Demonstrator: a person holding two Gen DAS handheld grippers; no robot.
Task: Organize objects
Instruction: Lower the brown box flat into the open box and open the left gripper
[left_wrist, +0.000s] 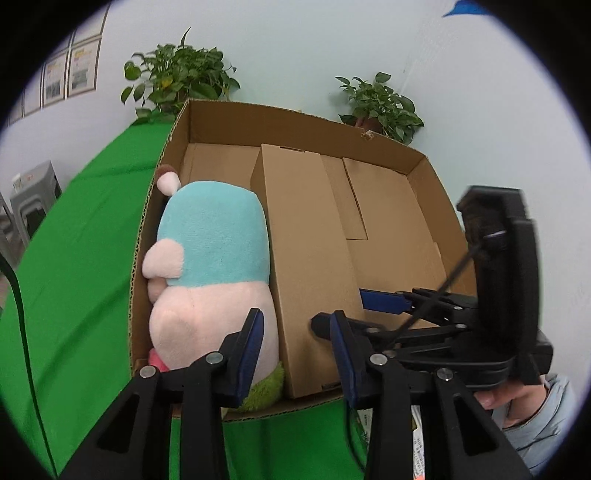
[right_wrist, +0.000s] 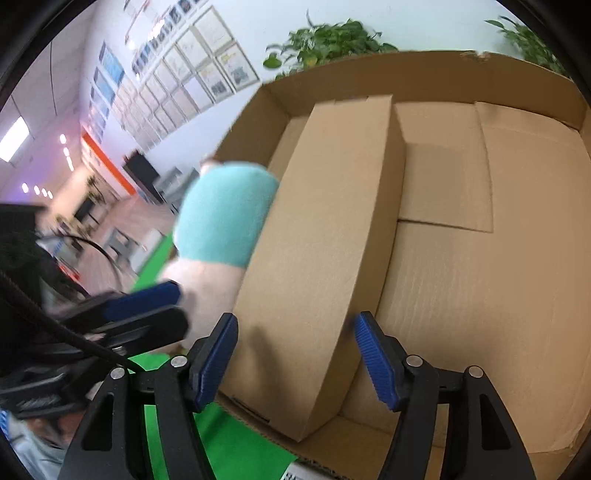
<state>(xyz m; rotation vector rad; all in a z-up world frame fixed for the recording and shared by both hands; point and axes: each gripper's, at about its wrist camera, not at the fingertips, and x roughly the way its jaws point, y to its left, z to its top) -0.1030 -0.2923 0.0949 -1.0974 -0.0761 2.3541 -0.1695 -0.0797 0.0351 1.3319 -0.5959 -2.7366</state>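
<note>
Left gripper (left_wrist: 297, 354) fingers are nearly closed with nothing between them, just short of the plush toy (left_wrist: 210, 273) in the cardboard box (left_wrist: 436, 192). Right gripper (right_wrist: 295, 354) fingers straddle the narrow carton (right_wrist: 314, 258) beside it, pads apparently clear.

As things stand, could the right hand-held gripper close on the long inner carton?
Probably yes. The right hand-held gripper has its fingers either side of the long carton's near end, nothing between. The plush toy sits beside it, out of the way.
</note>
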